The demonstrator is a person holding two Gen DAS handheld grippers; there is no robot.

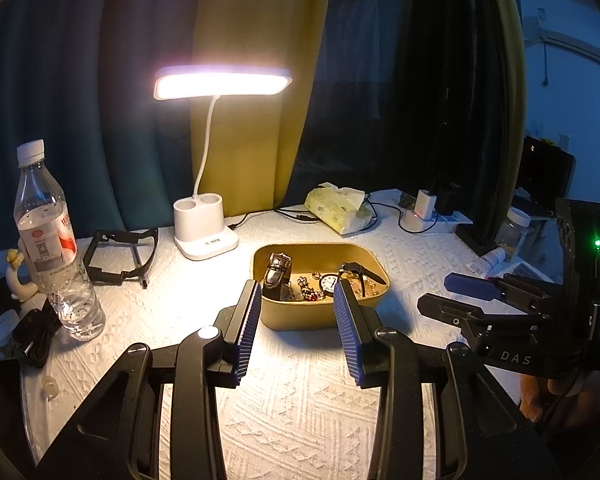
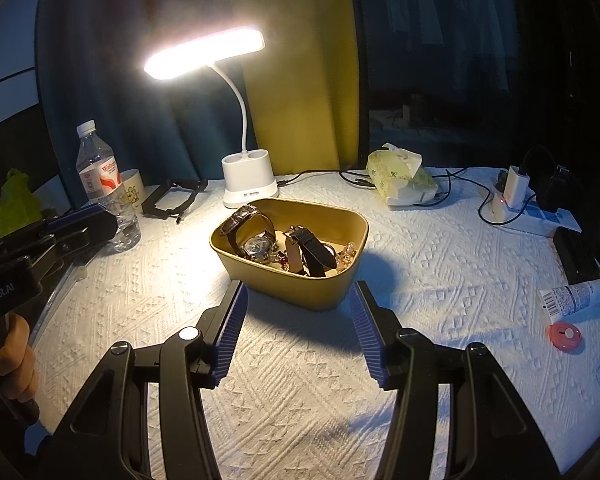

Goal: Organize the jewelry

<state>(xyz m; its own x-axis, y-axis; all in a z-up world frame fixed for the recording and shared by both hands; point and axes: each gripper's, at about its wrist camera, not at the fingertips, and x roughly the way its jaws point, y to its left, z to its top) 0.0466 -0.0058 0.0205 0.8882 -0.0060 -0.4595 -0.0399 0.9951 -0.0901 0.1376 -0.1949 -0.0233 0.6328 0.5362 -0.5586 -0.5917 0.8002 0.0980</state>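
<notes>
Left gripper (image 1: 296,292): I see jaws parted, holding nothing, near side of yellow tray (image 1: 284,322).
Right gripper (image 2: 298,296): parted wider, empty, nothing touched.
Tray contents: watches (image 2: 256,242).

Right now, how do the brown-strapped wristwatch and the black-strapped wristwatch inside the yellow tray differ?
1. The brown-strapped wristwatch leans against the left wall of the yellow tray, its strap looping above the rim; the black-strapped wristwatch sits nearer the middle.
2. The brown strap looks glossy and textured; the black strap looks matte and plain.
Shared: both lie in the tray among small jewelry pieces, and neither hand-held gripper touches them.
</notes>
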